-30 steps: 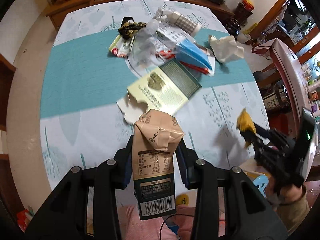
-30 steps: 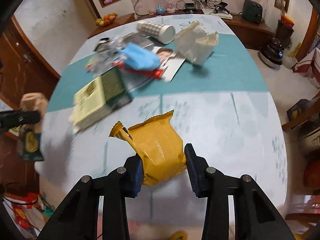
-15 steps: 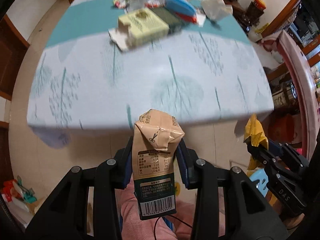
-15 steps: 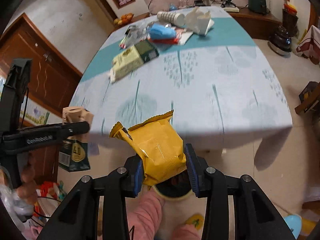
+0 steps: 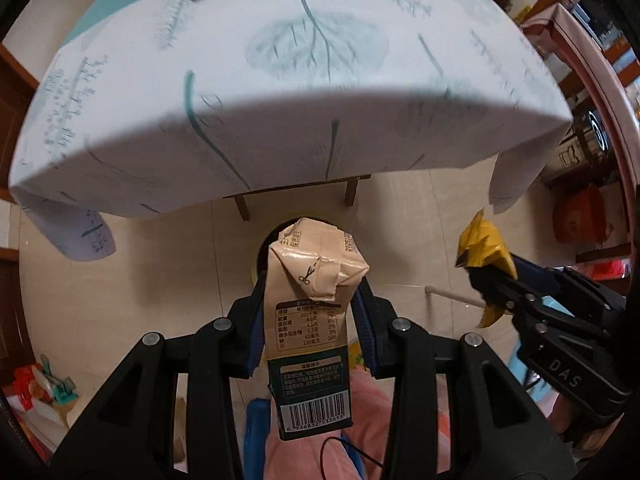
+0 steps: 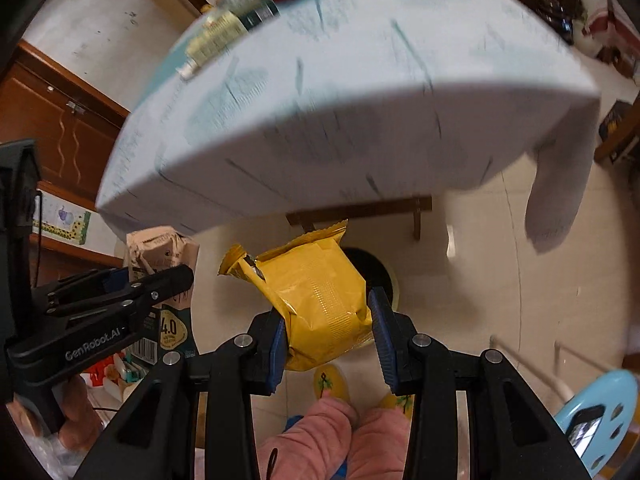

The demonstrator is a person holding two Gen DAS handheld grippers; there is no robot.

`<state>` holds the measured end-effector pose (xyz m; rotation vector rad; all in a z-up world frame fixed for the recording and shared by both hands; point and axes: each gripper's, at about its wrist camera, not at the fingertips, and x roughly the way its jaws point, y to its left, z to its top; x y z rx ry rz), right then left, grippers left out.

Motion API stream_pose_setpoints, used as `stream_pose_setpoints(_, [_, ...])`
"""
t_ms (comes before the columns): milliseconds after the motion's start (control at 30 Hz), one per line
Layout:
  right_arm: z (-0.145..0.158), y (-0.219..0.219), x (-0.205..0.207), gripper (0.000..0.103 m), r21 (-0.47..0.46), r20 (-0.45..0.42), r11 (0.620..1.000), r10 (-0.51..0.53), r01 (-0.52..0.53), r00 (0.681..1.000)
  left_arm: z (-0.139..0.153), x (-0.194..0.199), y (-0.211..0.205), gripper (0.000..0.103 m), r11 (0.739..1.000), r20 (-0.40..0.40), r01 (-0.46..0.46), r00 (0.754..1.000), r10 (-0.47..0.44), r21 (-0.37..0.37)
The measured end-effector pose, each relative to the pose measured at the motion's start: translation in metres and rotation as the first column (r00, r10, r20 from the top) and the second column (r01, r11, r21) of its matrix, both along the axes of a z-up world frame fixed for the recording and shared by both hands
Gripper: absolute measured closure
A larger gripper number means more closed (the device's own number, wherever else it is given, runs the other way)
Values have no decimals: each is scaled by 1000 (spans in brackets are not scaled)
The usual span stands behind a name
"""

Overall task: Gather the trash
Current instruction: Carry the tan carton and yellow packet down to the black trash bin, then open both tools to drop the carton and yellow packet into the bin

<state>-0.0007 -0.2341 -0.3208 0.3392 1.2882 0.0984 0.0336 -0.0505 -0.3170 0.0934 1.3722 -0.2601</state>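
In the left wrist view, the left gripper [image 5: 312, 320] is clamped on a drink carton [image 5: 310, 320], with the blue pads pressing its two sides. The carton is beige at the top, where it is crumpled and shows a small scissors mark, and dark green at the bottom. On the beige part there is a nutrition table with numbers such as 332, 4.0, 4.6, 5.5, 60 and 130; the Chinese words are too small to read. At the lower end is a white barcode with digits that begin 6 936852. Just behind the top of the carton is the dark round opening of a trash bin [image 5: 266, 248], standing on the tiled floor [image 5: 168, 264] in front of the table. The table wears a white tablecloth [image 5: 280, 120] with blue-green leaf drawings. At the right the right gripper [image 5: 490, 280] holds a yellow snack bag [image 5: 482, 246], and its black body carries the letters "DAS".

In the right wrist view, the right gripper [image 6: 330, 330] is closed on the yellow snack bag [image 6: 316, 300], which is puffy and wrinkled, with a sealed crimped edge on top; no writing on it can be read. The bag hangs over the trash bin [image 6: 380, 272], whose dark mouth is seen behind it. At the left the left gripper [image 6: 168, 276] holds the drink carton [image 6: 160, 248]; here its green part shows "4.0" on a yellow-green badge. The gripper body reads "GenRobot.AI". More trash [image 6: 232, 24] lies on the far part of the tablecloth [image 6: 340, 100], blurred
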Motion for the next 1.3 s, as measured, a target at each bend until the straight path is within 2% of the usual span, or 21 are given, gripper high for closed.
stream_pose_setpoints(233, [-98,6,-3,65,20,-81,1000,-18,20,997,-81,-12,1,68,999,31,-4,1000,5,-33])
stream_pose_setpoints(467, [-196,21,8,64,38,-135,999,-27,32,990,-170,-14,3,68,999,21,-5,1000,5,-36])
stream_pose_setpoints(700, [-269,37,23,63,59,-172,998,-14,24,985,-234,-3,11,68,999,16,-9,1000,10,-42])
stream_pose_setpoints(767, [-287,40,26,62,57,-178,998,-7,17,984,-247,2,15,66,999,4,-5,1000,5,-47])
stream_pose_setpoints(800, [-297,42,26,62,58,-183,998,-6,17,983,-253,4,16,58,999,-3,-1,1000,1,-51])
stream_pose_setpoints(833, [-303,41,27,61,60,-188,998,-8,19,982,-259,5,18,49,998,-11,0,1000,-1,-59])
stream_pose_setpoints(867, [-308,41,26,59,64,-191,998,-10,22,981,-263,5,20,46,998,-12,-3,1000,2,-63])
stream_pose_setpoints(933, [-320,38,30,57,69,-196,997,-22,36,980,-269,7,25,31,998,-22,-15,1000,14,-68])
stream_pose_setpoints(1000, [-327,36,31,52,73,-202,996,-37,52,979,-272,12,30,26,997,-37,-37,999,35,-74])
stream_pose_setpoints(1067, [-333,33,31,40,90,-208,992,-63,83,976,-277,14,38,26,995,-42,-59,998,56,-75])
stream_pose_setpoints(1133, [-332,31,31,35,104,-207,990,-76,99,975,-277,15,43,25,995,-42,-69,997,66,-68])
stream_pose_setpoints(1300, [-320,34,35,31,102,-194,991,-67,88,979,-258,10,53,25,995,-38,-90,995,88,-49])
